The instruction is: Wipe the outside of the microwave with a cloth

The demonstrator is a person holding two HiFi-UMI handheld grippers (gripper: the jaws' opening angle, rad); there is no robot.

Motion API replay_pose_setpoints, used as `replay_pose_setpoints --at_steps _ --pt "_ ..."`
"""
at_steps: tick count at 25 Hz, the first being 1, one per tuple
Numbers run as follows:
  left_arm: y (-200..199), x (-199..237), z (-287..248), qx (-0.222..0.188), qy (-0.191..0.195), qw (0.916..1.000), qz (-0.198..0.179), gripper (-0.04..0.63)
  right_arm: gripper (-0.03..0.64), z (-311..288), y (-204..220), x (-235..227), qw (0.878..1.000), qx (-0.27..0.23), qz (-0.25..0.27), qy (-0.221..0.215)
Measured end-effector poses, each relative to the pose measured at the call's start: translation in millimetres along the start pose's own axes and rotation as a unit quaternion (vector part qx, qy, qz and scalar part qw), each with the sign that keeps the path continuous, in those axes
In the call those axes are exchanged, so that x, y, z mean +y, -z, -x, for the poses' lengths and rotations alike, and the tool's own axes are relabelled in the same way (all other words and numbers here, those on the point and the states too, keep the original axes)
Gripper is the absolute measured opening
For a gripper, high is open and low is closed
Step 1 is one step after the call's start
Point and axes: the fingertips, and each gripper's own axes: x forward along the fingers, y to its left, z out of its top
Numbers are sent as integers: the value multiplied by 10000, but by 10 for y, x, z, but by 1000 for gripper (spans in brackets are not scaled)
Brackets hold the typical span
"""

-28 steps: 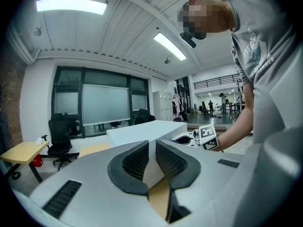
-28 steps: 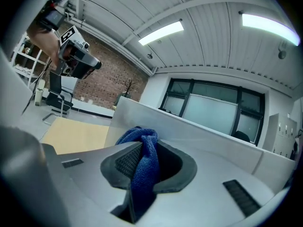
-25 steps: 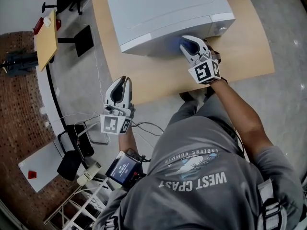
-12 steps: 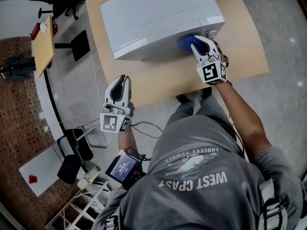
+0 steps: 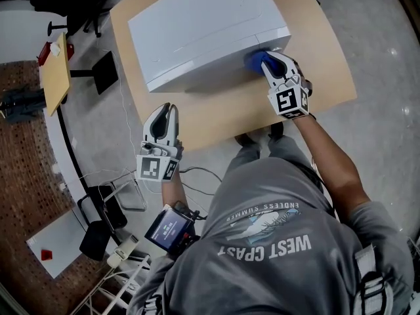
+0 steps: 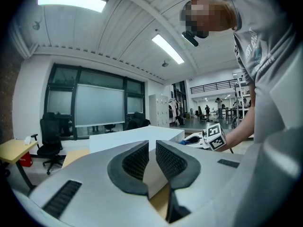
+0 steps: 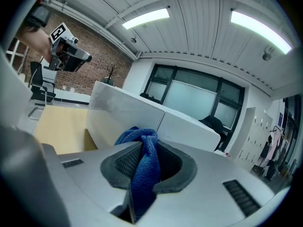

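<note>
Left gripper (image 5: 168, 109), jaws pressed together on nothing, hovers at the table (image 5: 321, 77) edge, at 7 o'clock from the microwave (image 5: 197, 25). At the microwave's 4 o'clock corner, the right gripper (image 5: 268, 59) pinches the blue cloth (image 5: 253, 60) against its front.

The microwave (image 5: 203, 28) is a big white box with a flat, plain top. It sits a bit slanted on the light wooden worktop (image 5: 315, 51). The cloth (image 5: 254, 60) is dark blue and fluffy, all bunched up. The right claw (image 5: 269, 63) pinches it tight, and a soft lump pokes out past the tips. That lump is right up against the microwave's front side, close to its right end.
</note>
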Motion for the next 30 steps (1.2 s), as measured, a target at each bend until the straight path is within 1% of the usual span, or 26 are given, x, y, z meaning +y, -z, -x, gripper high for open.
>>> replay_pose_setpoints --at_steps 3,5,7,9,10,12,15,17,19,22,25,27,30 --pt "-48 -39 -72 -29 28 10000 -7 63 77 76 -22 -76 9999 7 -139 -89" --pt "-86 -57 -126 -56 38 10000 -28 61 75 158 -113 -134 9993 -82 -311 -180" --pt "-126 -74 -170 -90 32 9999 -57 61 76 276 -251 -228 9976 -325 -566 -230" --pt "-170 -90 -201 -116 4 9999 -86 63 75 430 -472 -427 9921 -839 -918 -160" --pt "-194 -95 -211 -120 -17 9999 -103 63 76 516 -600 -579 9872 -1115 -1136 -79" --pt "-236 -103 -217 -111 -68 9998 -142 63 75 682 -803 -964 9761 -1512 -1558 117" --pt "-271 -115 -173 -55 -190 9996 -187 61 76 823 -1021 -1648 9542 -2044 -2143 434" --pt "-287 -106 -131 -13 -316 9993 -195 61 75 772 -994 -2048 9434 -2253 -2354 611" --pt "-283 -91 -122 35 -429 9988 -216 63 76 598 -902 -2361 9391 -2292 -2469 683" --pt "-231 -92 -162 142 -553 9980 -254 63 77 190 -676 -2626 9332 -2208 -2781 556" --pt "-222 -132 -188 251 -629 9973 -272 63 77 -185 -521 -2646 9243 -2119 -3166 227" --pt "-227 -173 -209 316 -643 9970 -288 61 77 -372 -435 -2573 9118 -2106 -3526 -44" --pt "-218 -213 -233 414 -679 9964 -308 63 76 -555 -304 -2443 8826 -2169 -4152 -401"
